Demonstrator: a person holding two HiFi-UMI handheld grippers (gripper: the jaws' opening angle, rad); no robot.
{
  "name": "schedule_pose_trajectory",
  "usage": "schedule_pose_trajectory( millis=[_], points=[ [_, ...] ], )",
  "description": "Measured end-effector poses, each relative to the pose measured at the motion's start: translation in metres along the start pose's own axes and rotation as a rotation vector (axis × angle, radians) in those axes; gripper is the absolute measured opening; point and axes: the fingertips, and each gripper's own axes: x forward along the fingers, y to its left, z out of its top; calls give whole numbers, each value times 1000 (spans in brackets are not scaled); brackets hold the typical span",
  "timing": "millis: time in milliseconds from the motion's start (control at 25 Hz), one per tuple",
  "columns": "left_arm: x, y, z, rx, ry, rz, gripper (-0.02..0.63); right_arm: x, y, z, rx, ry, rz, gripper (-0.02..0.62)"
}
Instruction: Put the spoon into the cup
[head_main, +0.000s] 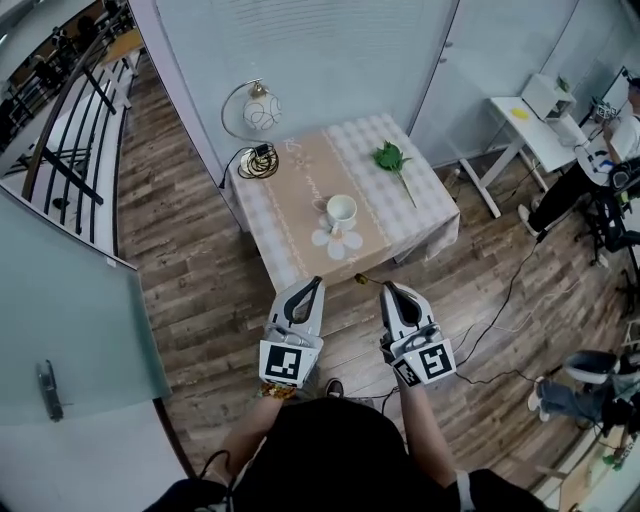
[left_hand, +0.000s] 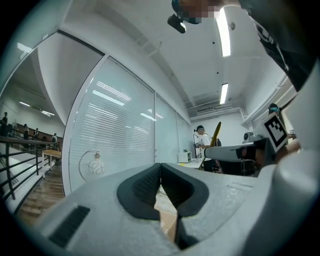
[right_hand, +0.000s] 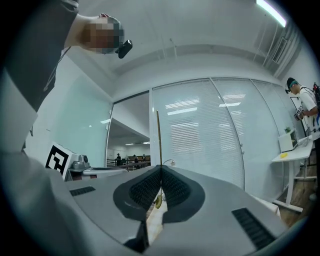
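A white cup (head_main: 341, 210) stands on a flower-shaped coaster (head_main: 335, 240) on the small cloth-covered table (head_main: 290, 175) ahead of me. Both grippers hang over the wooden floor, short of the table's near edge. My left gripper (head_main: 318, 281) is shut with nothing in it; its pads meet in the left gripper view (left_hand: 160, 165). My right gripper (head_main: 385, 286) is shut on a thin golden spoon (head_main: 362, 279). The spoon's handle (right_hand: 158, 135) rises straight up from the closed jaws in the right gripper view. The same spoon (left_hand: 216, 134) shows as a slanted gold strip in the left gripper view.
A round wire lamp (head_main: 258, 115) stands at the table's far left corner and a green artificial flower (head_main: 393, 158) lies at its right. A white desk (head_main: 530, 125) and a seated person (head_main: 600, 190) are at right. Cables (head_main: 500, 310) cross the floor. A glass door (head_main: 70, 330) is at left.
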Motion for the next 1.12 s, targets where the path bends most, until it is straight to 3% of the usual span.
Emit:
schedule_pose_trajectory(
  millis=[400, 640, 1120],
  points=[
    [51, 85, 1, -25, -15, -14, 17, 90, -24, 1, -49, 16, -34, 8],
    [78, 102, -9, 5, -1, -6, 17, 116, -59, -16, -39, 44, -37, 8],
    [137, 109, -12, 25, 7, 75, 17, 157, -121, -23, -42, 62, 50, 8]
  ],
)
